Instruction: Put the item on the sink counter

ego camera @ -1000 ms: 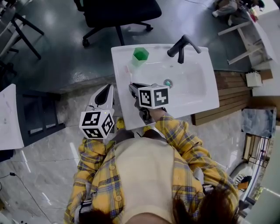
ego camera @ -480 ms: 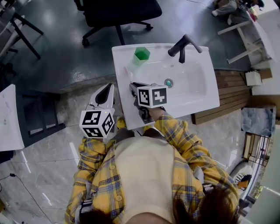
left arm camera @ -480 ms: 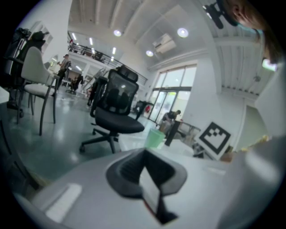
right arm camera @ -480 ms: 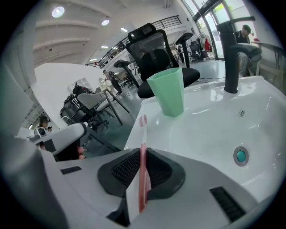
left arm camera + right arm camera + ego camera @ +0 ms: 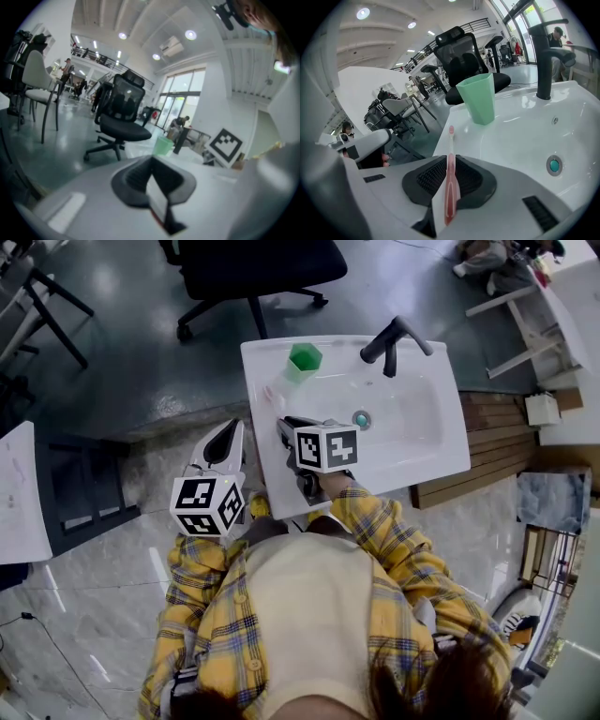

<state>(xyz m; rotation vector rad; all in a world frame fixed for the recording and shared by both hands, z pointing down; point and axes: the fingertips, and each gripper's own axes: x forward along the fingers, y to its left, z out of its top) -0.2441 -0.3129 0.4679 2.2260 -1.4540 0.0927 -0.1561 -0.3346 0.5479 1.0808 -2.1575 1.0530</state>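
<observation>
Little has moved since a second ago: the right tool (image 5: 450, 176) holds the same place over the near left corner of the sink counter (image 5: 441, 460), and the left tool (image 5: 223, 439) hangs where it was, off the counter's left edge above the floor.

The right tool is clenched on a pink toothbrush (image 5: 450, 187). The handle is pinched between the dark pads, and the brush head sticks out forward over the white rim on the counter's left side. Whether the head touches the rim cannot be told. Beyond the head, further along the same rim, stands a green cup (image 5: 478, 101), upright and apart from the brush. To the right of the cup lies the basin with its teal drain (image 5: 553, 165), and at the back edge rises the black faucet (image 5: 546, 56).

The left tool's jaws are pressed together with nothing between them. It points past the counter toward a black office chair (image 5: 119, 126) on the grey floor.

The person wears a yellow plaid shirt (image 5: 403, 559).
</observation>
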